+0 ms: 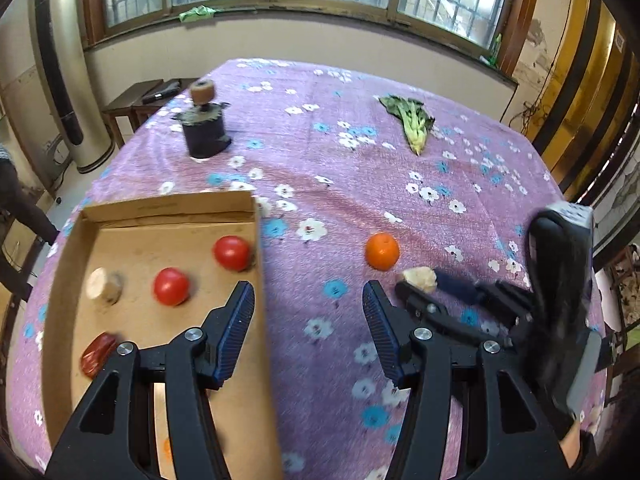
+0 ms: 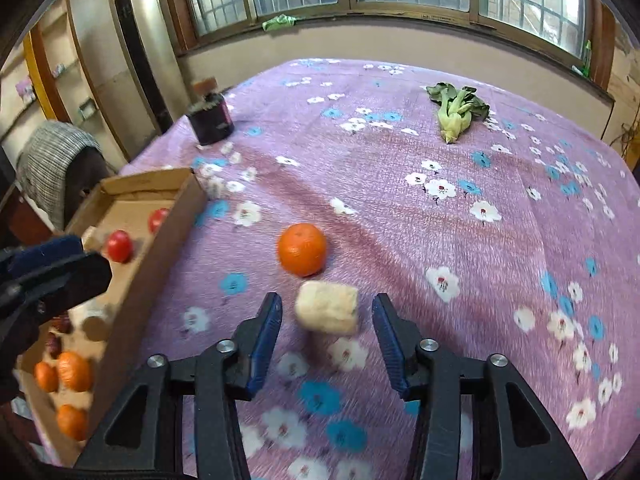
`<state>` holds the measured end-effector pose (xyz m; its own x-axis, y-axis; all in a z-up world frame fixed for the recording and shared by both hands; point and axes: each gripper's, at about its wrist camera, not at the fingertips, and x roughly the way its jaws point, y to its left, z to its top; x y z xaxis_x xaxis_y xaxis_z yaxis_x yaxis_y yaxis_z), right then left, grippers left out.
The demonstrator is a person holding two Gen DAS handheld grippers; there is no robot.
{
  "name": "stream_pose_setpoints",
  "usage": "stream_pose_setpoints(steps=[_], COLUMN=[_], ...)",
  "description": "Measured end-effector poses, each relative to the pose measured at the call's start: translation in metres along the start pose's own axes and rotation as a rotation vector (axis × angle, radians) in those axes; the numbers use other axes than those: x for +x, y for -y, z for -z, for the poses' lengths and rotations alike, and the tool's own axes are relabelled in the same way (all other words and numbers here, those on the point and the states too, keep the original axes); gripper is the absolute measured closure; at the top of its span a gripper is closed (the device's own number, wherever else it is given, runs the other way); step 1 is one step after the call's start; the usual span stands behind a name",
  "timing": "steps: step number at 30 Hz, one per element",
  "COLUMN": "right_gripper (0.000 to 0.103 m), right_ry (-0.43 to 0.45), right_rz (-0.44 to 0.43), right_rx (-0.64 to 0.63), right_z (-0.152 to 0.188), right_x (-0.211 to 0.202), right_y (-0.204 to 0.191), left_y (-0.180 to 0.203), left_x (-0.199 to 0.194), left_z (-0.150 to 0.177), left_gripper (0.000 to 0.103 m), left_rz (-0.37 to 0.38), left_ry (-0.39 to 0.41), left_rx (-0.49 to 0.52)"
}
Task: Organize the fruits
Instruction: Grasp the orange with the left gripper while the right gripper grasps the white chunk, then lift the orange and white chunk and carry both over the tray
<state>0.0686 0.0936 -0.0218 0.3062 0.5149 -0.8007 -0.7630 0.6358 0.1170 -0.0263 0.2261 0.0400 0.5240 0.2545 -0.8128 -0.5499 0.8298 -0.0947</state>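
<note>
Looking along the left gripper (image 1: pixel 308 312), parted and empty, the cardboard box (image 1: pixel 168 204) already holds 2 tomatoes (image 1: pixel 172 286), a pale chunk and a red date; 1 orange (image 1: pixel 382 251) waits on the cloth. The right view shows the right gripper (image 2: pixel 326 332) straddling a pale chunk (image 2: pixel 327 307) without touching, oranges (image 2: pixel 72 372) boxed.
</note>
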Motion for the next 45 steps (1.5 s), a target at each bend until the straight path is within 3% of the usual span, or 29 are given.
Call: stream_pose_setpoints(steps=[3, 14, 16, 18, 19, 21, 29, 45], right_gripper=[0.07, 0.07, 0.07, 0.07, 0.07, 0.07, 0.07, 0.07], right_ry=[0.043, 0.139, 0.143, 0.15, 0.153, 0.159, 0.174, 0.166], right_rz=[0.021, -0.088, -0.085, -0.087, -0.087, -0.088, -0.102, -0.183], right_rx=[0.02, 0.181, 0.188, 0.194, 0.196, 0.197, 0.178, 0.084], right_z=[0.01, 0.054, 0.057, 0.061, 0.062, 0.063, 0.071, 0.085], right_x=[-0.018, -0.098, -0.103, -0.109, -0.112, -0.117, -0.129, -0.139], right_y=[0.007, 0.046, 0.047, 0.048, 0.048, 0.047, 0.034, -0.023], left_y=[0.014, 0.063, 0.067, 0.068, 0.068, 0.067, 0.063, 0.004], left_x=[0.018, 0.096, 0.102, 0.1, 0.099, 0.093, 0.038, -0.068], left_z=[-0.006, -0.018, -0.017, -0.016, -0.016, -0.012, 0.021, 0.076], left_gripper=[0.048, 0.048, 0.055, 0.076, 0.076, 0.076, 0.076, 0.076], left_rz=[0.005, -0.013, -0.006, -0.013, -0.01, 0.021, -0.045, -0.11], left_ry=[-0.017, -0.12, -0.108, -0.096, -0.097, -0.101, -0.001, 0.164], left_rx=[0.023, 0.084, 0.098, 0.11, 0.113, 0.108, 0.137, 0.065])
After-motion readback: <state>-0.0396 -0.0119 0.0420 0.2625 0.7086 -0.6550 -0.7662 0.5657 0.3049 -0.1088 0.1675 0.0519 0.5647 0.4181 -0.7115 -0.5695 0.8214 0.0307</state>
